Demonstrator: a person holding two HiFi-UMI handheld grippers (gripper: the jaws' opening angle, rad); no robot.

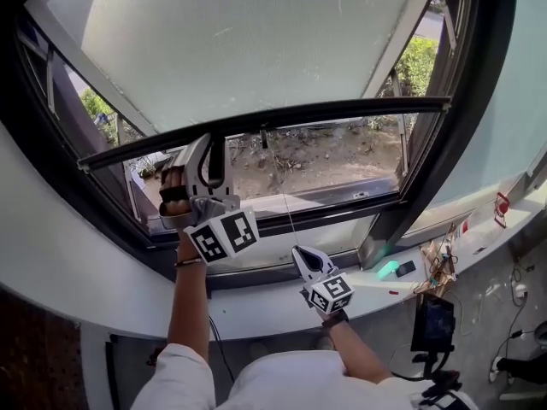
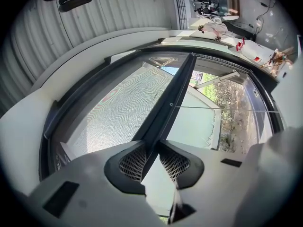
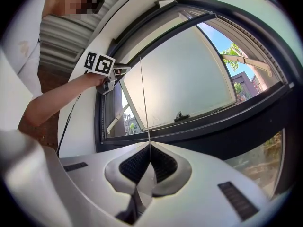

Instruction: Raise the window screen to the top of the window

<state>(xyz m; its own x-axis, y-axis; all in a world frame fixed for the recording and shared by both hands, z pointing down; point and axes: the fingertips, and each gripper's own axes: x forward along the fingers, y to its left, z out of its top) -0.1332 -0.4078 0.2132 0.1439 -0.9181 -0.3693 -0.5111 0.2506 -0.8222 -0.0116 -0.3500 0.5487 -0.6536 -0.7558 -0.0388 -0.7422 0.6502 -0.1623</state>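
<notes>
Clamping the stiff bar (image 1: 342,112) of a likely light screen (image 1: 239,32): left gripper (image 2: 151,146) jaws; right gripper (image 3: 150,146) jaws pinch its thin cord (image 3: 144,98).

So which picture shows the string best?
The right gripper view: the string stands out against the pale glass and runs straight into the shut jaws of the right gripper. The head view shows it faintly, hanging from the screen's bar. The left gripper view shows only a thin line running sideways.
</notes>
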